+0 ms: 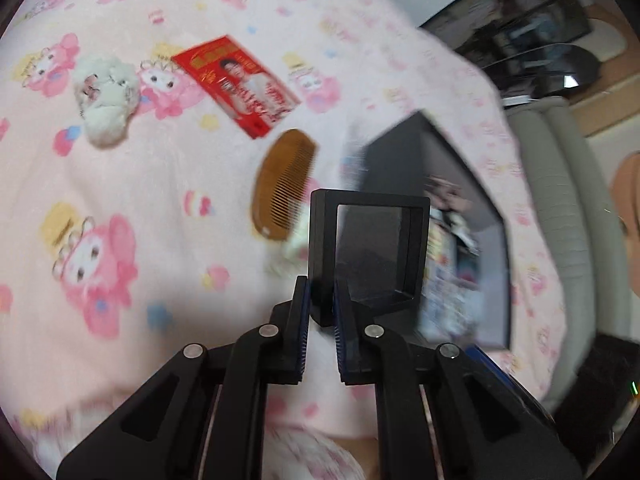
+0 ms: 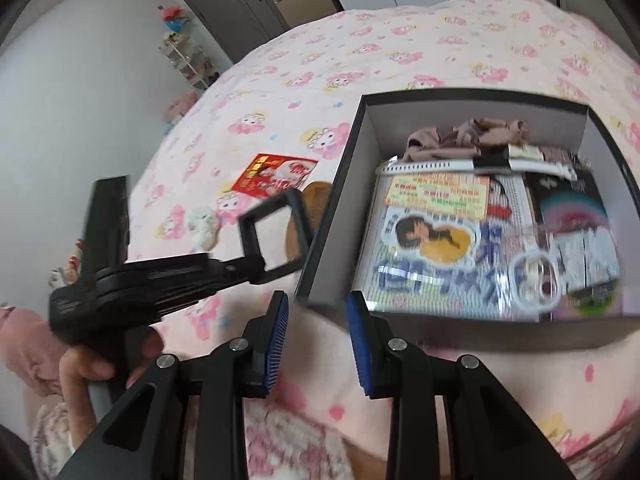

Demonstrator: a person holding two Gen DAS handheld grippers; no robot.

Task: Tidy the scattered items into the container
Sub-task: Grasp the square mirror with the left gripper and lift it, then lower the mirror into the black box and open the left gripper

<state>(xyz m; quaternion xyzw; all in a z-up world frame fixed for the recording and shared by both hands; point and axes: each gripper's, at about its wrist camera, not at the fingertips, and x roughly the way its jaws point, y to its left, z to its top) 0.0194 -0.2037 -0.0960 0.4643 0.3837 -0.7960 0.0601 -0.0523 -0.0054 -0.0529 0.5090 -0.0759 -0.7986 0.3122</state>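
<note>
The black frame [image 1: 368,248] is clamped by one edge in the left gripper [image 1: 321,312], upright above the bed, just beside the box [image 2: 472,216] on its right; the right gripper [image 2: 318,312] hangs empty, fingers apart, at the box's near corner

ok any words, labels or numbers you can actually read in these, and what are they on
None can be quoted.
Red packet on the pink blanket: pale print, blurred.
Booklet in the box: big blue characters and an orange label, smeared.
Black-framed case in the left gripper: no text visible.
</note>
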